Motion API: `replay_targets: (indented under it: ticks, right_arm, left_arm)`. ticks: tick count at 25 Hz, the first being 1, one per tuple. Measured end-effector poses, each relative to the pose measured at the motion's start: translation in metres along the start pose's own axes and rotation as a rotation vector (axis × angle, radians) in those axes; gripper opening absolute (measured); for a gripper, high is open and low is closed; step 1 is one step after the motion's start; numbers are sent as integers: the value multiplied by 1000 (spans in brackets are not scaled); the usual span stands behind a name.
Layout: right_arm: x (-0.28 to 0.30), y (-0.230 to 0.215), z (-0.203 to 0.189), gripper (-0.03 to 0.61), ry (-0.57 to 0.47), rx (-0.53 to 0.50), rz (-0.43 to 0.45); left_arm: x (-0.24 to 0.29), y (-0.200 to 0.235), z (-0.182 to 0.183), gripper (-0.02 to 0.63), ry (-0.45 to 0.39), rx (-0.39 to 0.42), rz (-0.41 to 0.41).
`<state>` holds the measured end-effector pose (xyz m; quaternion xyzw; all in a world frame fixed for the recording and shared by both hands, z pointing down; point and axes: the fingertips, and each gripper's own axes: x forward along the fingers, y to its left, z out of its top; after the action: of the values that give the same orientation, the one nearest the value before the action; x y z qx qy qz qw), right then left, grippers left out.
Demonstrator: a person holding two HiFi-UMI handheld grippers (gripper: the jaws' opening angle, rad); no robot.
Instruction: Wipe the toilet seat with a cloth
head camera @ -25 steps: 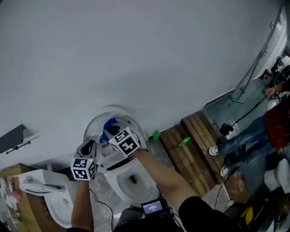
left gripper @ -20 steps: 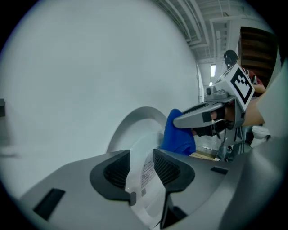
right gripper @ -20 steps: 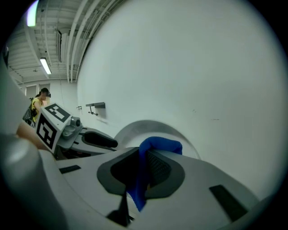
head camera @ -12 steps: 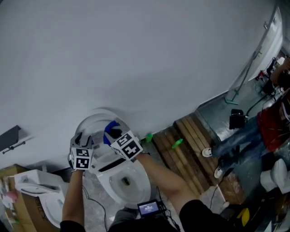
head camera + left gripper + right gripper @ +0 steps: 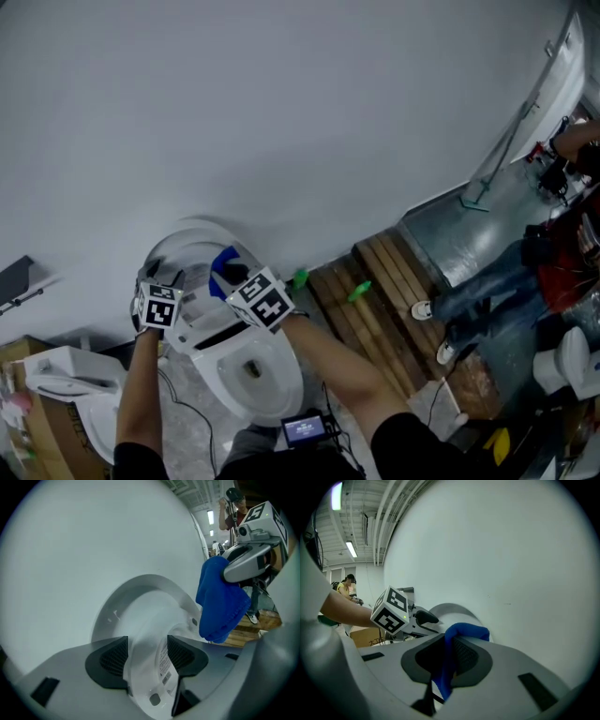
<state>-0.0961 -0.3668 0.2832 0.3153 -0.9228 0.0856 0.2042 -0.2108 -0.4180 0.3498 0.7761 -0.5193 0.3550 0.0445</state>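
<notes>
Left fingers: the left gripper (image 5: 147,656) has just been opening; its dark ribbed fingers (image 5: 108,656) stand wide. The raised rim of the white plastic toilet seat (image 5: 145,620) stands between them, and neither pad visibly presses on it.
Right fingers: the right gripper (image 5: 449,656) is clamped narrowly on a soft blue cloth (image 5: 464,631), which bunches above the fingers (image 5: 465,654) and trails below them.
Blue cloth: in the left gripper view it hangs from the right gripper at 2 o'clock of the toilet seat, beside the seat's right edge. Contact with the seat cannot be told.
Toilet seat: tipped upright, its underside with a printed sticker facing the left gripper. The pale round lid (image 5: 110,609) rises behind it against the plain white wall (image 5: 281,112).
Grippers in head view: the left gripper (image 5: 155,277) is at 9 o'clock of the seat and the right gripper (image 5: 227,270) at 3 o'clock, the cloth (image 5: 225,260) at its tip.
Toilet bowl: the white ceramic toilet bowl (image 5: 258,380) lies open at 6 o'clock of the grippers, between the person's two bare forearms (image 5: 333,361).
Surroundings: brown wooden planks (image 5: 384,295) carry two small green objects (image 5: 359,292) at 3 o'clock of the bowl. A second white toilet (image 5: 80,389) and a brown cardboard box (image 5: 23,417) sit at 8 o'clock. A small lit screen (image 5: 305,429) sits at 6 o'clock. Another person in jeans (image 5: 492,291) stands at the far right.
</notes>
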Motion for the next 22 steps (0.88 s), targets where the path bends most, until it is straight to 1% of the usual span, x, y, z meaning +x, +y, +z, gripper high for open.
replay_targets:
  ticks: [3,6,7,11,14,18,22]
  right_arm:
    - [-3,-2,-3,44,2,0,3]
    - [-5,-5,-5,44,3,2,3]
    - [-6,-6,-5,44,3,3,3]
    - [-10,-10,-8,44,3,5,3]
    - [-12,-12,-11,44,4,13,5]
    - [-16,-10,-13,44,8,13,20]
    - [-16,-4,-13,44,19,2,39]
  left_arm:
    - [9,-4,-2,266,39,26,-18]
    - [18,-7,-7,284,88,55,-14]
    - [20,-6,-8,288,92,56,-9]
    - [23,-5,-7,288,86,17,-6]
    - [21,-7,-6,288,55,3,-16]
    - [11,-13,-6,287,42,69,-29]
    - [-2,-20,-6,285,52,83,-75]
